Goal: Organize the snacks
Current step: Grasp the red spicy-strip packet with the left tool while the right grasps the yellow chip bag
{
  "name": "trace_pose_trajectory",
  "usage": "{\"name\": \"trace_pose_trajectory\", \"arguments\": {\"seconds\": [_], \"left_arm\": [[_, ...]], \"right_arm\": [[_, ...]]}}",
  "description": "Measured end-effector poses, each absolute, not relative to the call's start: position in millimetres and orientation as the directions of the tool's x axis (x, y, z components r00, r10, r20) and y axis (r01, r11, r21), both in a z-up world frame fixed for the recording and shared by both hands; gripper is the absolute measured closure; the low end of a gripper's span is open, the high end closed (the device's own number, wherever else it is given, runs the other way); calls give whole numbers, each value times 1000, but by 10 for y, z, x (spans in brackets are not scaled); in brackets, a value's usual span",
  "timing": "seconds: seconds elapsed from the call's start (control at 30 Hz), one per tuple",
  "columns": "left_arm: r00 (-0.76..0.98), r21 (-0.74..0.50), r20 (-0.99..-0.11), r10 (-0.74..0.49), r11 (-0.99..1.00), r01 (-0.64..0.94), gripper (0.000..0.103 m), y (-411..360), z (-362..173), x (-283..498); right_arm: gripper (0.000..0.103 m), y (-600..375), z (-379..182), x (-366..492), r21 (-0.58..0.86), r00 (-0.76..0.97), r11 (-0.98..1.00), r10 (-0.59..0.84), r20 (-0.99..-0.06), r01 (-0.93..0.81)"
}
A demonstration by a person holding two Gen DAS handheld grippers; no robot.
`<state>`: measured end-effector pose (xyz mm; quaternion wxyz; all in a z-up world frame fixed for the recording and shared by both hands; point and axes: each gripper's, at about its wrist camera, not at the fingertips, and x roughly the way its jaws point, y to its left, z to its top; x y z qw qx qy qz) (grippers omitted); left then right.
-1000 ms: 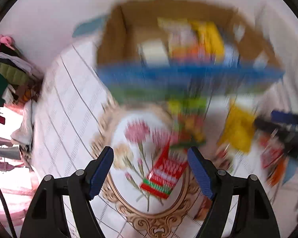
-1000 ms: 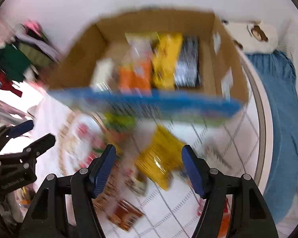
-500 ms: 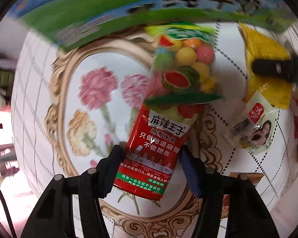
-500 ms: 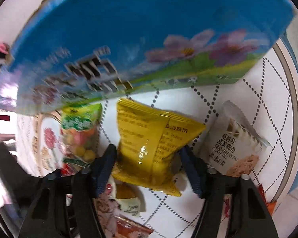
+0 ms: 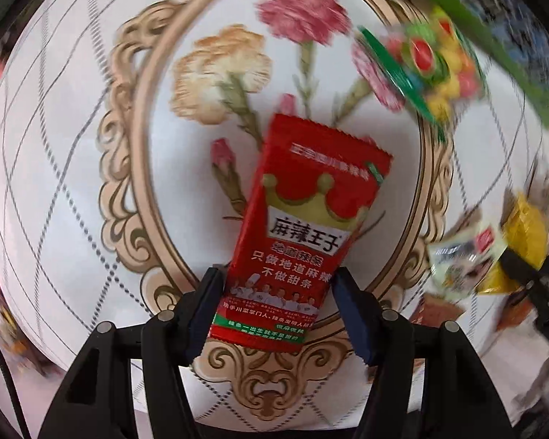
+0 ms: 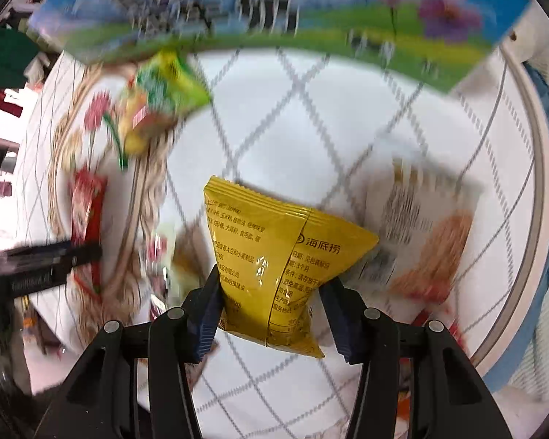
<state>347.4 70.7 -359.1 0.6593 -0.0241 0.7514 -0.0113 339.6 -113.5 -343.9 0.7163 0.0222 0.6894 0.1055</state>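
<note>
Red foil marks the red snack packet (image 5: 303, 234), which lies on the flowered bench cloth (image 5: 73, 183), inside its gold oval frame (image 5: 142, 168), with its lower part between the 2 blue pads of the left tool (image 5: 274, 311). Both pads are seen touching the packet's edges, while the jaws are opening slightly. A fruit-candy bag (image 5: 432, 62) is seen beyond the red packet, toward the printed box (image 5: 512, 36).

In the right wrist view, the yellow snack bag (image 6: 274, 259) is set between the pads of the right tool (image 6: 271, 303), whose jaws are closing; the left pad presses its side, the right pad is at its edge. A white cookie packet (image 6: 428, 234) lies just right of the yellow bag, and the box (image 6: 274, 11) is beyond it. The left tool (image 6: 47, 259) is seen left of the yellow bag.
</note>
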Motion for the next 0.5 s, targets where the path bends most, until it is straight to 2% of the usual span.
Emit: {"name": "trace_pose_trajectory", "arguments": {"seconds": [0.13, 0.2, 0.33, 0.5], "left_arm": [[-62, 40, -997, 47, 993, 114, 43, 412, -3550, 3472], [-30, 61, -997, 66, 989, 137, 49, 308, -3515, 3455], [-23, 22, -999, 25, 995, 93, 56, 250, -3467, 3428], [1, -35, -999, -35, 998, 54, 58, 362, -3215, 3478]], "right_arm": [[46, -1214, -3496, 3330, 217, 58, 975, 219, -974, -44], [45, -1275, -3515, 3313, 228, 78, 974, 228, -971, -5], [46, -1303, -3528, 3240, 215, 144, 976, 209, -967, 28], [55, -1210, -3423, 3045, 237, 192, 971, 229, -954, 19]]}}
